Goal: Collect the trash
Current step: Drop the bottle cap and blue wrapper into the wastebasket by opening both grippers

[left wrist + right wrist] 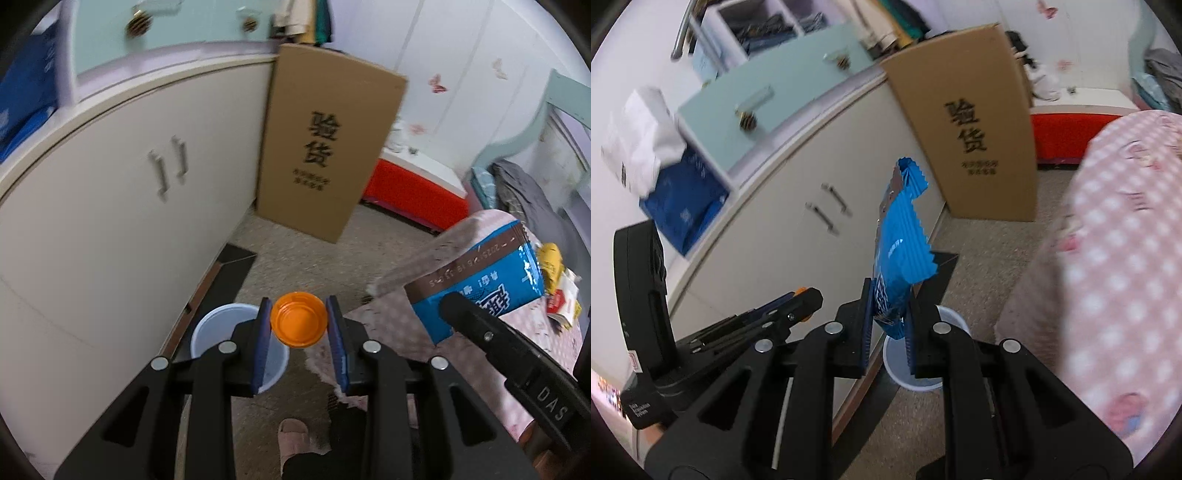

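The left gripper [299,325] clamps a round orange plastic bottle cap [298,319] between its blue pads, above a white plastic bin [216,328] on the floor — beside the cream cabinet [110,206]. The right gripper [889,317] pinches a crinkled blue foil snack wrapper [899,236], upright — over the same bin.

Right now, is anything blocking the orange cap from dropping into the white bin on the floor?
Nothing visible blocks it. The orange cap, pinched by the left gripper, hangs above the floor just beside the open white bin. The blue wrapper sits off to the side.
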`<state>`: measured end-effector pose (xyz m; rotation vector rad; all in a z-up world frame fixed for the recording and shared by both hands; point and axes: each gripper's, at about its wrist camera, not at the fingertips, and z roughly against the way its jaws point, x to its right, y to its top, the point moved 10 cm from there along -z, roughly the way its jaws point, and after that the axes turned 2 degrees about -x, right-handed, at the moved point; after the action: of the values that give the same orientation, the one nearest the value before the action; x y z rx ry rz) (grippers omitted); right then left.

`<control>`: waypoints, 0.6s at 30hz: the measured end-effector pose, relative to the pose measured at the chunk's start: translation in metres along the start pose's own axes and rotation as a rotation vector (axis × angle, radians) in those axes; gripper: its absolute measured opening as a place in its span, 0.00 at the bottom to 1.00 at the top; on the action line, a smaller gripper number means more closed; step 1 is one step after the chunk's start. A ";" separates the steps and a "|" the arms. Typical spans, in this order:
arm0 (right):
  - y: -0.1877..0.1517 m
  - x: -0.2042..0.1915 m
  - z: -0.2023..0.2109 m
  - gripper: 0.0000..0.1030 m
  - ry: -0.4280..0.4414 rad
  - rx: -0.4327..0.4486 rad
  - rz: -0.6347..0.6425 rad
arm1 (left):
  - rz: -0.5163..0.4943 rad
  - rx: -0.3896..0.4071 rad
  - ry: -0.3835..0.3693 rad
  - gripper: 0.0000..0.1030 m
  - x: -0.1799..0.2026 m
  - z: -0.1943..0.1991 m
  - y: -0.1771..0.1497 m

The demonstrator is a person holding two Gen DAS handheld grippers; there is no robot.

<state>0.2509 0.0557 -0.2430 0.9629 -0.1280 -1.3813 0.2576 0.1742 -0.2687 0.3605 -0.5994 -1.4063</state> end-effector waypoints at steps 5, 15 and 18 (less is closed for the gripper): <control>-0.013 -0.011 -0.036 0.14 -0.020 -0.058 0.036 | 0.090 -0.038 0.038 0.28 -0.042 -0.024 0.001; -0.034 -0.004 -0.073 0.14 -0.044 -0.146 0.026 | 0.252 -0.117 0.034 0.57 -0.078 -0.059 -0.008; -0.036 -0.004 -0.077 0.15 -0.046 -0.157 0.026 | 0.255 -0.118 0.047 0.57 -0.083 -0.059 -0.011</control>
<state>0.2684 0.1010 -0.3124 0.7968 -0.0645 -1.3689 0.2790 0.2474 -0.3369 0.2139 -0.5025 -1.1789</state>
